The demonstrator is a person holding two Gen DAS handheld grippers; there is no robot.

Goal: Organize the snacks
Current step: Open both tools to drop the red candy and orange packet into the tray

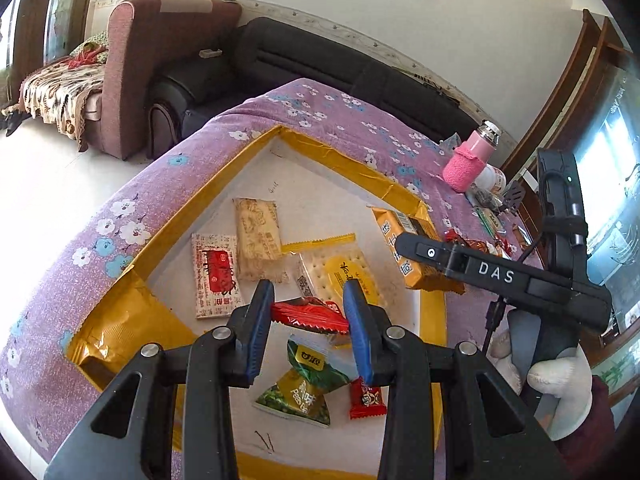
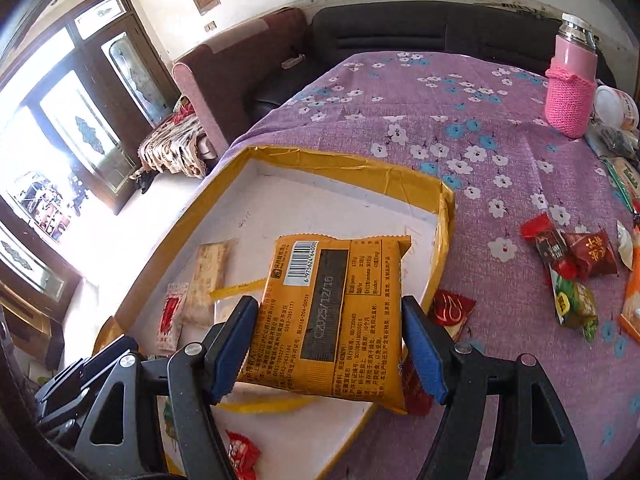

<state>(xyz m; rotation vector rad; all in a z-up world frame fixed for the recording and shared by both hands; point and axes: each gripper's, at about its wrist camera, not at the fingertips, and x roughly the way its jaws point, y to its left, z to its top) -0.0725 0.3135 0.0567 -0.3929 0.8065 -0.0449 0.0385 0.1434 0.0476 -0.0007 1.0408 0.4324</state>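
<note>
Left wrist view: left gripper (image 1: 308, 322) pinches flat red foil snack packet (image 1: 310, 315) above shallow white tray with yellow taped rim (image 1: 352, 168).
Right wrist view: right gripper (image 2: 330, 346) clamps orange barcoded snack pack (image 2: 332, 320), over the tray's right edge (image 2: 442, 240).

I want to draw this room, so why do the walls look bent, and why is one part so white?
Left wrist view: the fisheye lens bends the purple flowered tablecloth and the wall into curves, and the sunlit floor at the left is washed out. Right wrist view: the glass doors glare white, while the orange snack packet held close up stays sharp enough to read.
</note>
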